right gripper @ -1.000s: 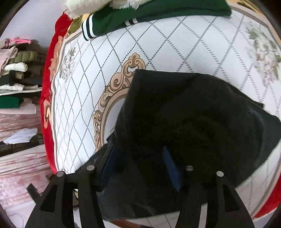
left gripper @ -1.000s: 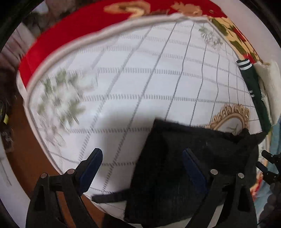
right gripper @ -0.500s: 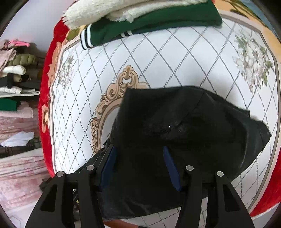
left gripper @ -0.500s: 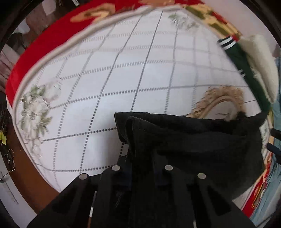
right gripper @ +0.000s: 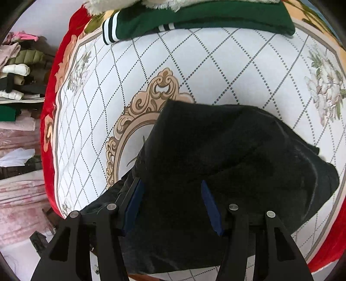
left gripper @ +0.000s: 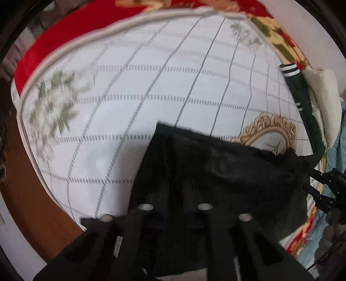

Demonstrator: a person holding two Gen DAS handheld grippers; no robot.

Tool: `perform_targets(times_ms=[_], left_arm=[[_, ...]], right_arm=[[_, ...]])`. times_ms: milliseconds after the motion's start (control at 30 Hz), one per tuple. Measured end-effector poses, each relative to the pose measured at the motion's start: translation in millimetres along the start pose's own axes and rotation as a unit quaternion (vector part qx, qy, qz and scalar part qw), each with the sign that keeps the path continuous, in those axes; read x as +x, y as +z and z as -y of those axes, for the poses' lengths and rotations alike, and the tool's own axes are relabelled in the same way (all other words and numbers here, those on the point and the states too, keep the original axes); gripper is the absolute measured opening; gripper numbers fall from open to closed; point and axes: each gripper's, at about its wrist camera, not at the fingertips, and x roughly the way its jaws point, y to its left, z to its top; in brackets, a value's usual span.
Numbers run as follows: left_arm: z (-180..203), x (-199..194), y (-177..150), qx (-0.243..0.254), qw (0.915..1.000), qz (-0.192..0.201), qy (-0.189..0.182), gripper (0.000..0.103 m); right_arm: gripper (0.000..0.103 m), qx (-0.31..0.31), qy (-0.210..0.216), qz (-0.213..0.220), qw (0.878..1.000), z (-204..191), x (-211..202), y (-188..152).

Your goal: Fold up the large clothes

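Note:
A black garment (left gripper: 216, 173) lies bunched and partly folded on a white quilted bedspread (left gripper: 151, 75) with a grey diamond grid. My left gripper (left gripper: 175, 218) is shut on the garment's near left edge, its fingers close together and half buried in the cloth. In the right wrist view the same garment (right gripper: 227, 151) fills the lower middle. My right gripper (right gripper: 173, 201) is open over the garment's near edge, with its blue pads (right gripper: 210, 205) apart and cloth between them.
A folded green garment with white stripes (right gripper: 194, 19) and a fluffy white one (left gripper: 324, 101) lie at the far edge. The bedspread has a red border (right gripper: 48, 121) and a gold ornament (right gripper: 138, 121). Stacked clothes (right gripper: 17, 71) sit on shelves at the left.
My left gripper went from open beside the garment to shut on its edge and now lifts it. My right gripper stays open, and the garment has shifted under it.

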Motion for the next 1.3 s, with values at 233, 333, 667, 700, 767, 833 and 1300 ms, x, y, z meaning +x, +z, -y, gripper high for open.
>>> perform_targets(times_ms=[233,333,667,700,767,833,1300], left_arm=[[0.0,-6.1,5.9,0.018,0.9987,0.047,0.008,0.005],[-7.0,23.2,12.1,0.012,0.9991,0.033,0.024,0.005],[-6.6,48.1,18.0,0.033,0.9989,0.013,0.030,0.008],[-6.8,46.7,17.5,0.035,0.9990,0.009,0.027,0.009],[-8.4,45.3,20.1,0.033,0.9991,0.004,0.025,0.012],[-8.4,43.4,22.8,0.027,0.9993,-0.006,0.024,0.013],[34.7,-16.5,19.7,0.091,0.9919,0.076,0.046,0.094]], right_arm=[[0.058,0.007,0.003,0.004,1.000,2.2,1.7,1.0],[0.058,0.006,0.004,0.006,1.000,3.4,0.1,2.0],[0.027,-0.005,-0.033,0.017,0.999,0.7,29.8,20.1],[0.024,0.026,-0.026,0.022,0.999,13.5,35.9,28.1],[0.023,0.055,-0.033,0.027,0.998,24.8,41.9,38.9],[0.023,0.076,-0.024,0.010,0.997,29.5,46.9,46.1],[0.028,-0.064,0.064,-0.088,0.992,-57.3,44.4,-41.8]])
